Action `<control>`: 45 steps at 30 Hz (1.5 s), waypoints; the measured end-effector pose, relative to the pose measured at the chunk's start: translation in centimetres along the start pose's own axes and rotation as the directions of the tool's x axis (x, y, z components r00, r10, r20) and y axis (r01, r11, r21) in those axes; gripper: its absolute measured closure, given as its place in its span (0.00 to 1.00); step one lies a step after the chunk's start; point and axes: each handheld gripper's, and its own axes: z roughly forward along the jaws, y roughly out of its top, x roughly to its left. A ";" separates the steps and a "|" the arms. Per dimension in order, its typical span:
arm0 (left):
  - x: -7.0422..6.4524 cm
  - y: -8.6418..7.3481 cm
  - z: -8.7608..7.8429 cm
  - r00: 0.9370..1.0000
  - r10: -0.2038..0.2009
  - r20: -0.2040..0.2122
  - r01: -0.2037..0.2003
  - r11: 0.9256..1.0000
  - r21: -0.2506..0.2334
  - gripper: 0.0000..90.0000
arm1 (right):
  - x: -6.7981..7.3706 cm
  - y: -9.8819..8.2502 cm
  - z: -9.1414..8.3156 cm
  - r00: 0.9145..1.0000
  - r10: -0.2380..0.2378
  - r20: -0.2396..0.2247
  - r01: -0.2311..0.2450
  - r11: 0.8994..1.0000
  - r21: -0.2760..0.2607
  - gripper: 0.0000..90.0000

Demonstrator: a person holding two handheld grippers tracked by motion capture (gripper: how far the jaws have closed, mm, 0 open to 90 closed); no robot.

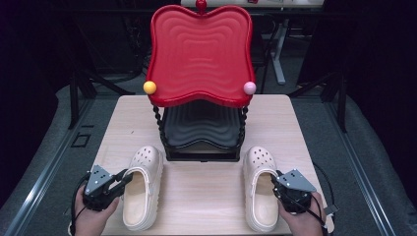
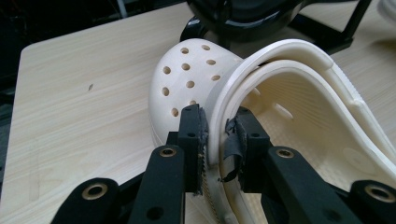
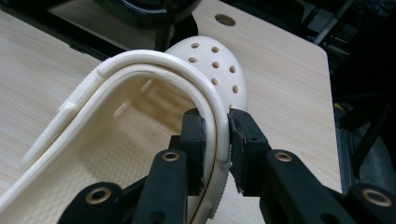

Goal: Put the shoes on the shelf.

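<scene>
The black lower tray (image 1: 200, 125) lies mostly hidden under the red wavy plastic tray (image 1: 199, 49); its back part is not visible.

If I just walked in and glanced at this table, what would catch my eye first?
Probably the big red wavy tray standing tall at the table's far side, with a black tray beneath it. In front lie two cream clogs, and each is pinched at its side wall: the left clog by the left gripper, the right clog by the right gripper.

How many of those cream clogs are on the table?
2. The left clog lies left of the black-and-red rack, its side wall gripped by the left gripper. The right clog lies to the rack's right, gripped by the right gripper.
</scene>
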 end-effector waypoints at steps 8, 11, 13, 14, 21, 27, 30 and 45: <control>-1.2 1.1 -1.7 1.000 0.015 0.011 -0.015 0.999 -0.049 0.84 | 0.5 1.2 -1.9 1.000 0.008 -0.022 -0.009 0.998 -0.057 0.85; -2.0 1.9 -2.3 0.999 0.036 0.022 -0.034 0.997 -0.073 0.84 | 0.9 1.6 -2.8 1.000 -0.005 -0.026 0.003 0.997 -0.076 0.85; -2.2 2.1 -2.3 0.999 0.045 0.024 -0.043 0.996 -0.077 0.84 | 1.0 1.7 -3.1 1.000 -0.011 -0.027 0.008 0.997 -0.079 0.85; -2.6 2.4 -2.4 0.998 0.056 0.027 -0.054 0.995 -0.082 0.84 | 1.2 2.0 -3.5 0.999 -0.019 -0.031 0.016 0.996 -0.090 0.85; -3.7 3.3 -2.1 0.996 0.069 0.055 -0.063 0.992 -0.108 0.84 | 1.7 2.7 -4.2 0.999 -0.024 -0.040 0.018 0.992 -0.128 0.85; -4.8 4.3 -1.5 0.993 0.094 0.071 -0.085 0.988 -0.126 0.84 | 2.4 3.5 -4.3 0.998 -0.037 -0.058 0.028 0.987 -0.158 0.85; -5.2 4.9 -1.2 0.992 0.105 0.077 -0.094 0.987 -0.134 0.84 | 2.7 4.0 -4.1 0.997 -0.048 -0.065 0.037 0.985 -0.166 0.85; -6.5 8.0 2.0 0.984 0.168 0.057 -0.159 0.977 -0.140 0.84 | 4.8 7.9 -1.7 0.990 -0.116 -0.079 0.097 0.973 -0.211 0.85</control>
